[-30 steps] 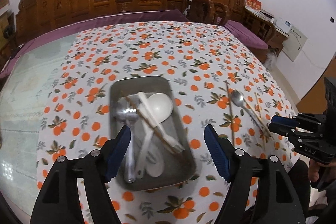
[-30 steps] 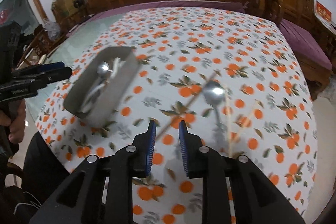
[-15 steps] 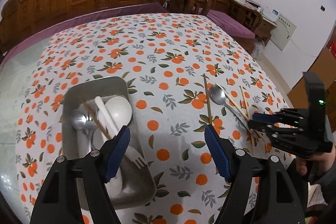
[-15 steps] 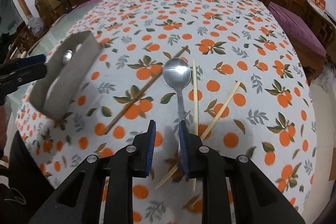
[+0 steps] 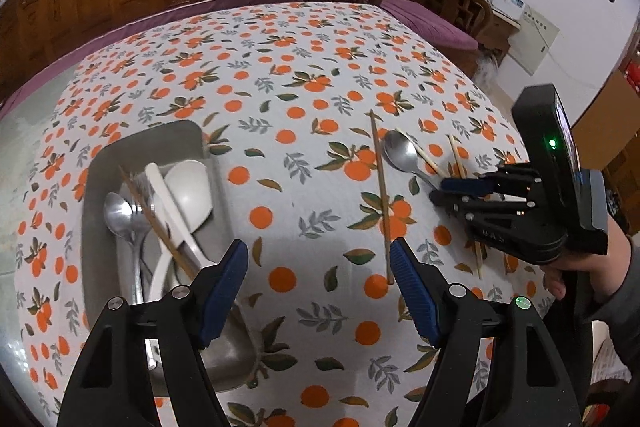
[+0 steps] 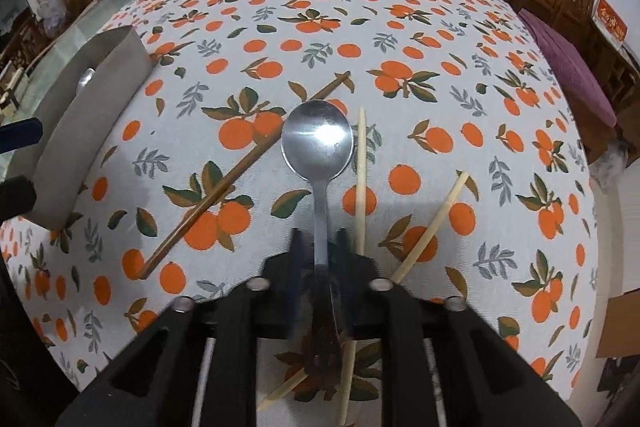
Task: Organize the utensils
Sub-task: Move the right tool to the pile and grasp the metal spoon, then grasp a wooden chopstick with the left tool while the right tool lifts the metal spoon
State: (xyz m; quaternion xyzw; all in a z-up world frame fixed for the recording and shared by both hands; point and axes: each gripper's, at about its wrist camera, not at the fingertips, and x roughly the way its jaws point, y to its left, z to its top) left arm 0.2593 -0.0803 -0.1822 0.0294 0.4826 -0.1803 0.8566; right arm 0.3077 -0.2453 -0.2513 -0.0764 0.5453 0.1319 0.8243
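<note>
Tray partly filled; four loose pieces remain on the tablecloth beside it.

The metal tray point(image 5: 100, 187) already holds spoons, a white ladle and a chopstick. Right of it lie a steel spoon point(image 6: 318, 143), a dark chopstick point(image 6: 240, 171) and two pale chopsticks point(image 6: 362, 179), crowding the spoon's handle. The right gripper point(image 6: 318, 247) is closing on that handle; the left gripper point(image 5: 320, 287) hangs wide and empty near the tray.

Left claw point(image 5: 320, 287) gapes above the cloth — right claw point(image 5: 438, 189) closing around the spoon point(image 5: 404, 157) handle.
</note>
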